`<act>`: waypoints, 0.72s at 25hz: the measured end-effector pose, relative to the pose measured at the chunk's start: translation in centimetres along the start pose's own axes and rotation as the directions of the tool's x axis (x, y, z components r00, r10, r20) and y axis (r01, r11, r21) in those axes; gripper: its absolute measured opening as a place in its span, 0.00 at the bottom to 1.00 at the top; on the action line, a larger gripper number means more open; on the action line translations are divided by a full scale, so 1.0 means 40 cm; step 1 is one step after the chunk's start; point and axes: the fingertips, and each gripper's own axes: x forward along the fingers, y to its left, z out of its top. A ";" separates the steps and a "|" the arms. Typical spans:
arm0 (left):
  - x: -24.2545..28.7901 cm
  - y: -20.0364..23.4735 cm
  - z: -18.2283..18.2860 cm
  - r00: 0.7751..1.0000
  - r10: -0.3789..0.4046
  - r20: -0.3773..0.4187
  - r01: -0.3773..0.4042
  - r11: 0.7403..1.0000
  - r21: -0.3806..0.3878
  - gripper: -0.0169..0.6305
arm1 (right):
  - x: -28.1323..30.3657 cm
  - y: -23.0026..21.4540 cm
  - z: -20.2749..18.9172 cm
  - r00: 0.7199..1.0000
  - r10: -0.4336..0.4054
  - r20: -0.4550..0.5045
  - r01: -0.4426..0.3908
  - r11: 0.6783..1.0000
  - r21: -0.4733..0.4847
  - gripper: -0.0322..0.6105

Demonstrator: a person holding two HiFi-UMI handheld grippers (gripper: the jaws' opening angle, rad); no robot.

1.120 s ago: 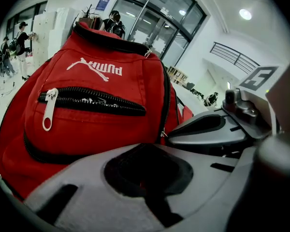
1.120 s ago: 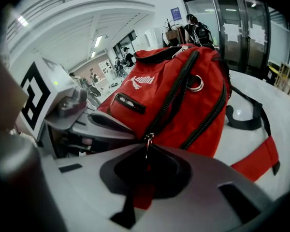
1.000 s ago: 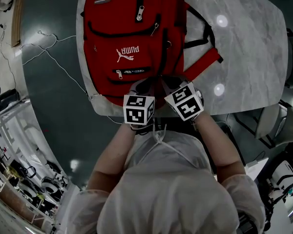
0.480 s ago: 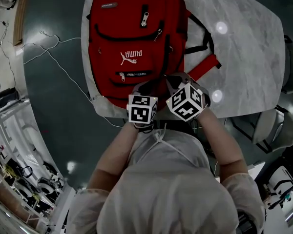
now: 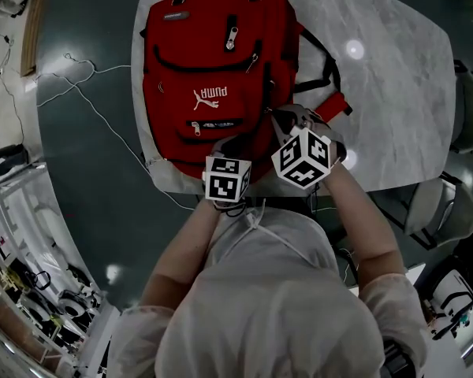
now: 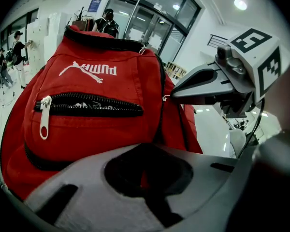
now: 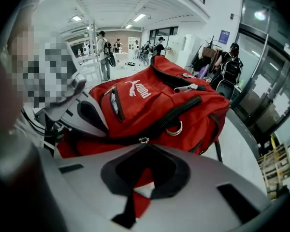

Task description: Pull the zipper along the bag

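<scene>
Overhead, we saw the red backpack (image 5: 213, 61) lying flat on the pale marble surface (image 5: 394, 85). Its front pockets faced up and its black straps (image 5: 325, 57) spread out to the right. The left gripper (image 5: 225, 143) sat at the backpack's near edge. The right gripper (image 5: 281, 118) was just beside it, on the right-hand side seam. A thin cable (image 5: 87, 85) lay across the dark floor (image 5: 79, 172) left of the surface.

In the left gripper view, we found that gripper's jaws together, pinching a fold of red fabric at the bottom of the backpack. A white zipper tab (image 6: 43, 123) hung at the left end of the front pocket. The right gripper showed at the right, its jaws closed to a point on the small metal zipper pull (image 6: 165, 98) of the black side zipper.

In the right gripper view, its jaws were together, with the zipper pull (image 7: 143, 140) at their tip and red fabric visible in the opening behind them. A metal ring (image 7: 174, 129) hung on the backpack just beyond. The left gripper showed at the left, against the backpack's bottom. People (image 7: 103, 47) stood well back in the hall.
</scene>
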 end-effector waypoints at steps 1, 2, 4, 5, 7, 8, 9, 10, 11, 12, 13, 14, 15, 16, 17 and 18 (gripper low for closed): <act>0.001 0.000 0.000 1.000 -0.002 -0.003 0.002 1.000 0.000 0.05 | -0.001 -0.008 0.003 1.000 -0.003 0.001 0.003 1.000 -0.004 0.09; 0.001 0.000 0.000 1.000 -0.005 -0.007 0.005 1.000 0.000 0.05 | -0.003 -0.016 0.006 1.000 -0.006 0.003 0.006 1.000 -0.005 0.09; 0.001 -0.001 0.000 1.000 -0.011 -0.016 0.011 1.000 0.000 0.05 | -0.007 -0.030 0.013 1.000 -0.017 0.004 0.017 1.000 -0.021 0.09; 0.000 -0.002 -0.001 1.000 -0.013 -0.019 0.013 1.000 0.001 0.05 | -0.009 -0.036 0.016 1.000 -0.025 0.004 0.026 0.999 -0.040 0.09; -0.002 -0.002 -0.001 1.000 -0.012 -0.022 0.012 1.000 0.004 0.05 | -0.013 -0.048 0.024 0.999 -0.041 0.004 0.042 0.996 -0.075 0.09; -0.002 -0.003 -0.001 1.000 -0.010 -0.022 0.011 1.000 0.007 0.05 | -0.015 -0.054 0.028 0.999 -0.046 0.004 0.046 0.995 -0.087 0.09; -0.001 -0.003 0.000 1.000 -0.009 -0.021 0.009 1.000 0.010 0.05 | -0.017 -0.059 0.031 0.999 -0.049 0.004 0.049 0.994 -0.099 0.09; -0.001 -0.003 0.000 1.000 -0.008 -0.021 0.008 1.000 0.011 0.05 | -0.018 -0.065 0.034 0.999 -0.052 0.004 0.052 0.993 -0.110 0.09; 0.001 -0.003 -0.001 1.000 -0.007 -0.023 0.008 1.000 0.010 0.05 | -0.018 -0.070 0.037 0.998 -0.055 0.005 0.055 0.991 -0.120 0.09; 0.002 -0.002 -0.001 1.000 -0.009 -0.027 0.009 1.000 0.009 0.05 | -0.019 -0.076 0.040 0.998 -0.057 0.007 0.057 0.990 -0.127 0.09; 0.003 -0.002 -0.002 0.999 -0.012 -0.032 0.012 1.000 0.007 0.05 | -0.019 -0.082 0.043 0.998 -0.058 0.010 0.059 0.990 -0.131 0.09; 0.004 -0.002 -0.003 0.999 -0.015 -0.038 0.015 1.000 0.005 0.05 | -0.020 -0.089 0.046 0.998 -0.060 0.013 0.061 0.989 -0.135 0.09; 0.004 -0.002 -0.003 0.999 -0.019 -0.044 0.019 1.000 0.002 0.05 | -0.020 -0.095 0.049 0.998 -0.063 0.015 0.065 0.988 -0.140 0.09; 0.004 -0.002 -0.003 0.999 -0.021 -0.049 0.021 1.000 -0.001 0.05 | -0.022 -0.101 0.053 0.998 -0.068 0.018 0.070 0.987 -0.146 0.09; 0.004 -0.002 -0.003 0.998 -0.024 -0.054 0.024 1.000 -0.004 0.05 | -0.023 -0.108 0.057 0.997 -0.073 0.021 0.076 0.985 -0.154 0.09; 0.004 -0.001 -0.003 0.998 -0.026 -0.059 0.025 1.000 -0.008 0.05 | -0.024 -0.113 0.060 0.997 -0.079 0.023 0.082 0.983 -0.163 0.09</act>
